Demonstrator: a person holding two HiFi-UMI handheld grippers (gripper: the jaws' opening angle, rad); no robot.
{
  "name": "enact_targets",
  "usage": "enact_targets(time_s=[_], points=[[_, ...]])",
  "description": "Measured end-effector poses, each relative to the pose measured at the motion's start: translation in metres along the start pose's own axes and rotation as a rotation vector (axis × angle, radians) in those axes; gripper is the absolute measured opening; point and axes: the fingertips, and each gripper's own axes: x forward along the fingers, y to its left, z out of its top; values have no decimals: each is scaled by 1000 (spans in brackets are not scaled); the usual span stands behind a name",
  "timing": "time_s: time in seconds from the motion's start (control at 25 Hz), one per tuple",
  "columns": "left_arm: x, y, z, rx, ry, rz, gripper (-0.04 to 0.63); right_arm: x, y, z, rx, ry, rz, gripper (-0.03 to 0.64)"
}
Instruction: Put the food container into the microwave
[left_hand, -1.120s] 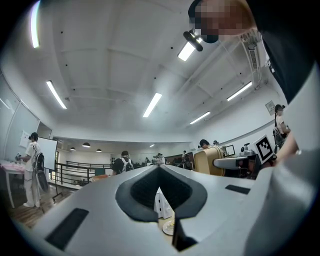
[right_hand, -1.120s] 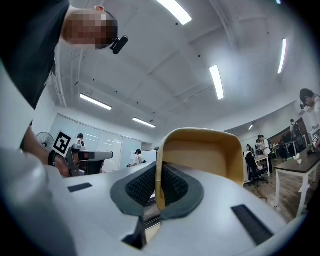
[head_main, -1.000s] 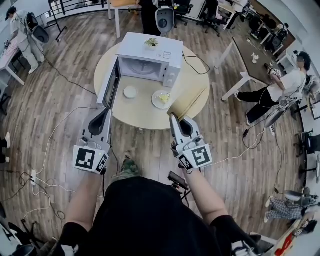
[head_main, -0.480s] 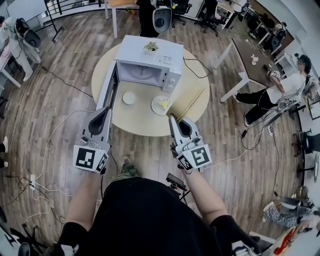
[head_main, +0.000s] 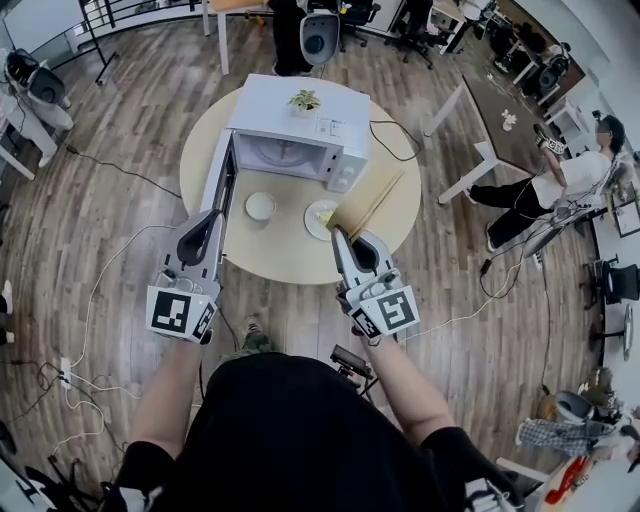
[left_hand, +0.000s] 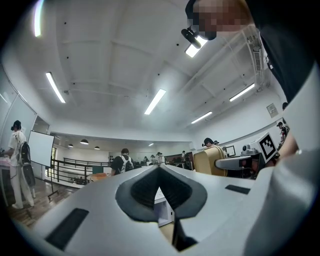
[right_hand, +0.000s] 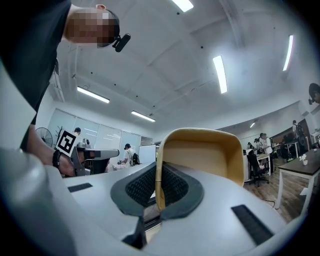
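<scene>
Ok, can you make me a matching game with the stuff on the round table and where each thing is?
Things:
1. microwave door
2. little plant
3. tan container
4. small white dish

Places or states:
a. pinched in the right gripper's jaws
b. on top of the microwave
c. swung open
d. on the table, in front of the microwave

Pairs: 1-c, 2-b, 3-a, 4-d

A round pale-wood table (head_main: 290, 255) stands on a plank floor (head_main: 110, 230). On it lie a small white dish (head_main: 260, 206), a plate of yellow food (head_main: 318, 217) beside it, and a black cable (head_main: 392, 140). At far right, a person (head_main: 570, 170) sits near a dark desk (head_main: 505, 105)
</scene>
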Motion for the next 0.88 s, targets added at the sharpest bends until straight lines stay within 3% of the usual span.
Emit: enact_targets(time_s=[0.88], points=[[76, 85, -28, -36, -15, -65, 18, 94, -32, -18, -16, 14, -81, 25]])
